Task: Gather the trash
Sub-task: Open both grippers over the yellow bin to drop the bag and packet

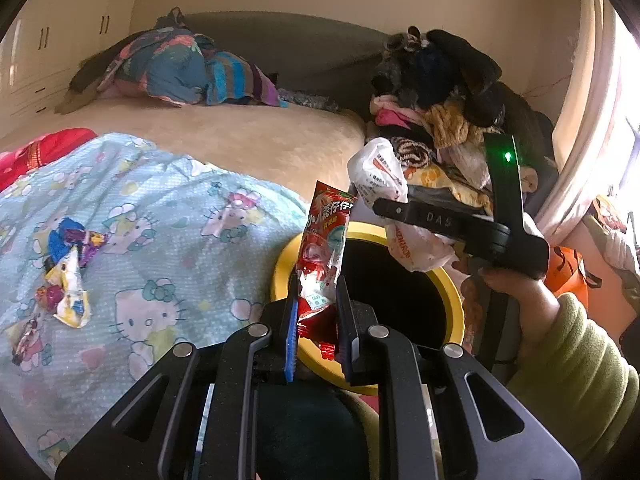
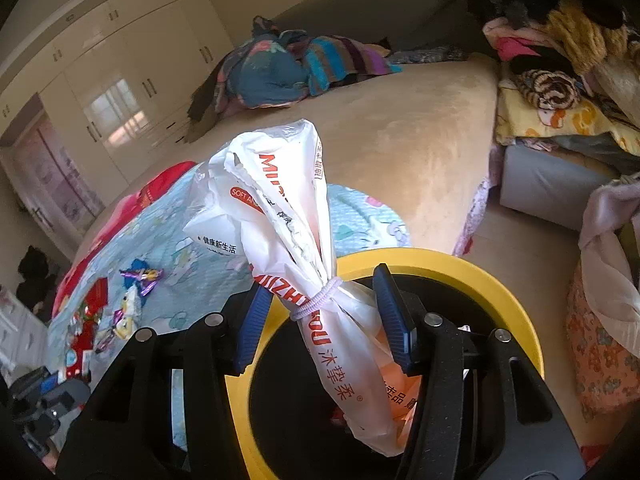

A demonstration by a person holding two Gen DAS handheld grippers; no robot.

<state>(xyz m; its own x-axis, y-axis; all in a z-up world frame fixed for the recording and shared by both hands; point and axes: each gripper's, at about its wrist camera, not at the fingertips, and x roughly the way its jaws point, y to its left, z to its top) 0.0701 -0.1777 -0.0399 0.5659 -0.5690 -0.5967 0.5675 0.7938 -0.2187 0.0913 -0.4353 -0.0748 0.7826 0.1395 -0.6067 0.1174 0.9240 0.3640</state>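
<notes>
My left gripper (image 1: 318,292) is shut on a red snack wrapper (image 1: 326,240) that stands upright between its pads, at the near left rim of a yellow-rimmed black bin (image 1: 454,292). My right gripper (image 2: 322,296) is shut on a white plastic bag (image 2: 280,200) tied with an elastic band, held over the same bin (image 2: 480,276). The left wrist view shows that right gripper (image 1: 384,206) from the side, with the white bag (image 1: 376,172) above the bin's far rim. Several loose wrappers (image 1: 68,280) lie on the Hello Kitty blanket (image 1: 160,220); the right wrist view shows these wrappers (image 2: 140,276) too.
The bin stands on the floor against the bed (image 1: 240,140). A pile of clothes (image 1: 440,92) rises behind it to the right, and an orange bag (image 1: 568,276) sits beside it. A grey box (image 2: 548,184) and a white wardrobe (image 2: 120,80) stand further off. A green sleeve (image 1: 580,360) holds the right gripper.
</notes>
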